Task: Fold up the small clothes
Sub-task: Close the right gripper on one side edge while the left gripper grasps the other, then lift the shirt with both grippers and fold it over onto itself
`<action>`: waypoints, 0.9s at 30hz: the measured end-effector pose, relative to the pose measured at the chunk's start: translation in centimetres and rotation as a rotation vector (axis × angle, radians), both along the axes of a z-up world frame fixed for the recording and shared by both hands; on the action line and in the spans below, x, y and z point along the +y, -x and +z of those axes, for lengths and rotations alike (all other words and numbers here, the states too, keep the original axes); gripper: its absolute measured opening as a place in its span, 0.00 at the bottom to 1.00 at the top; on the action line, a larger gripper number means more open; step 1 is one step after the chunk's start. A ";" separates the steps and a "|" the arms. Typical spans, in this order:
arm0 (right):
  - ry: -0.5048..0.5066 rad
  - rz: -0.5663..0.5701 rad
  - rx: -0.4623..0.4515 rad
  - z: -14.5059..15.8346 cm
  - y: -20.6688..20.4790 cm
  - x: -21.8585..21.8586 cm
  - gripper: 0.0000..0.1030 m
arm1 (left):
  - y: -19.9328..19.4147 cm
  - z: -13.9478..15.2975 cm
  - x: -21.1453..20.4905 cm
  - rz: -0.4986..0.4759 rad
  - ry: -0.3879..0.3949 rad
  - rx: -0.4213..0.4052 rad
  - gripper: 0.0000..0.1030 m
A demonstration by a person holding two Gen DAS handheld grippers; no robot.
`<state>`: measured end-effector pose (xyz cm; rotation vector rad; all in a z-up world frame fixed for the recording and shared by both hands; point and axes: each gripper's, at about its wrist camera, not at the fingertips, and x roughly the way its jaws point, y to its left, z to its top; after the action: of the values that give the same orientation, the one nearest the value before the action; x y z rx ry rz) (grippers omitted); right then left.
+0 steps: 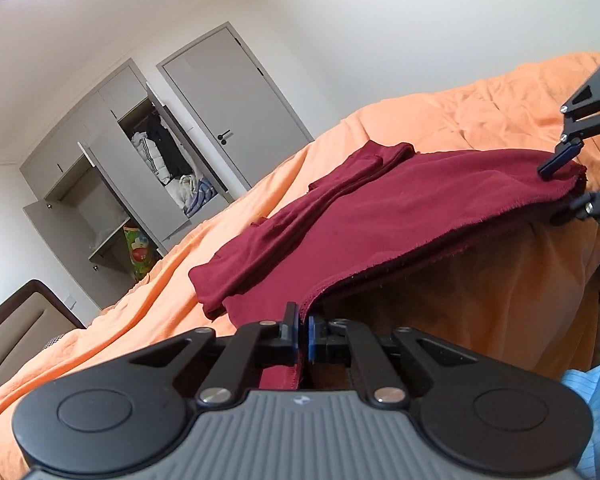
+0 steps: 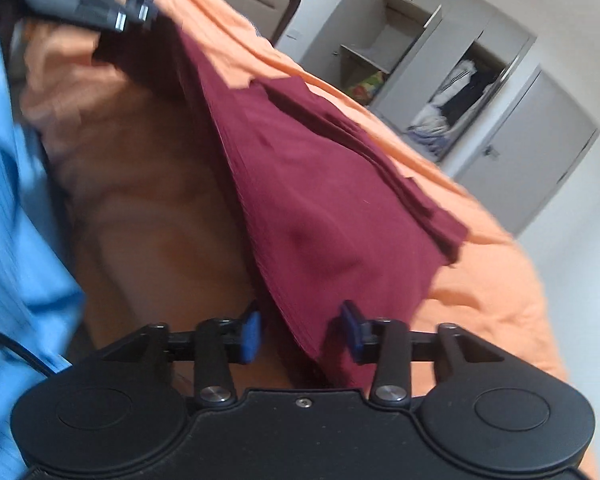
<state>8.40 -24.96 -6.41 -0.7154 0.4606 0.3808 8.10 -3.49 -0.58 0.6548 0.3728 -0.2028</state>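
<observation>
Nearest us in the left wrist view, our left gripper point(image 1: 303, 334) has its blue-padded fingers drawn narrow on the raw, slightly frayed hem of the maroon garment point(image 1: 380, 208), a soft matte knit whose near edge is lifted off the bed so that a shadowed hollow opens beneath it. To the right along that same lifted hem we see our right gripper point(image 1: 562, 184); one blue pad lies on top of the cloth and the dark linkage sits below it. In the right wrist view the gripper point(image 2: 300, 332) shows its blue pads point(image 2: 250, 334) standing apart, with the corner of the garment point(image 2: 320, 208) hanging between them; that view is blurred, and we cannot tell whether the pads actually press the fabric. A blue ribbed sleeve point(image 2: 16, 208) fills the left of that view. Beyond the hem the garment slopes down onto the rumpled orange bedcover point(image 1: 440, 108), where its far part lies in flat, overlapping folds. Farther off stand a grey wardrobe point(image 1: 112, 160) with open doors and hanging clothes, and a plain grey door point(image 1: 236, 100).
</observation>
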 end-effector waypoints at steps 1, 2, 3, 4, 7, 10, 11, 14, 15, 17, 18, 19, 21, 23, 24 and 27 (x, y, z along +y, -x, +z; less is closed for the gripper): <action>0.021 -0.008 -0.018 -0.5 0.1 0.0 0.45 | -0.1 0.0 0.0 0.002 0.000 -0.001 0.03; 0.030 -0.014 -0.032 -0.8 0.2 -0.1 0.45 | -0.1 0.0 0.0 0.003 -0.002 -0.002 0.03; 0.032 -0.021 -0.044 -1.0 0.3 -0.2 0.41 | -0.1 0.0 0.0 0.004 -0.003 -0.002 0.03; 0.028 -0.024 -0.062 -1.0 0.4 -0.3 0.23 | 0.0 0.1 0.0 0.004 -0.002 -0.005 0.03; -0.012 -0.043 -0.134 -0.1 0.9 -1.0 0.06 | 0.5 0.9 0.2 -0.012 0.033 -0.042 0.03; -0.099 -0.068 -0.202 2.0 1.4 -2.1 0.05 | 1.3 2.1 0.3 -0.038 0.053 -0.094 0.02; -0.115 -0.082 -0.226 2.7 1.4 -2.5 0.04 | 1.5 2.5 0.3 -0.042 0.056 -0.106 0.02; -0.138 -0.097 -0.308 4.4 1.8 -3.4 0.04 | 2.2 3.7 0.5 -0.063 0.062 -0.129 0.02; -0.136 -0.095 -0.328 5.0 2.0 -3.6 0.04 | 2.5 4.3 0.6 -0.075 0.063 -0.127 0.02; -0.139 -0.079 -0.339 6.3 2.4 -3.8 0.04 | 3.4 5.5 1.2 -0.117 0.057 -0.129 0.02; -0.138 -0.067 -0.333 7.0 2.6 -3.9 0.04 | 4.0 6.1 1.6 -0.138 0.040 -0.136 0.02; -0.142 -0.051 -0.314 7.9 3.0 -4.2 0.04 | 4.6 6.9 2.1 -0.154 0.022 -0.139 0.02; -0.151 -0.013 -0.274 9.8 4.0 -4.6 0.04 | 5.6 8.3 3.3 -0.204 0.001 -0.123 0.02; -0.157 0.030 -0.215 11.5 4.8 -5.4 0.04 | 6.5 9.4 4.2 -0.277 -0.012 -0.094 0.02; -0.172 0.052 -0.172 12.2 5.0 -5.9 0.04 | 7.0 9.7 4.5 -0.311 -0.025 -0.081 0.02; -0.213 0.116 -0.031 13.8 5.4 -6.8 0.04 | 7.7 10.0 4.7 -0.353 -0.088 -0.048 0.02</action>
<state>2.96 -31.81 7.44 -0.5411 0.3434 0.5187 0.42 1.19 9.41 0.8088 0.2181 -0.5084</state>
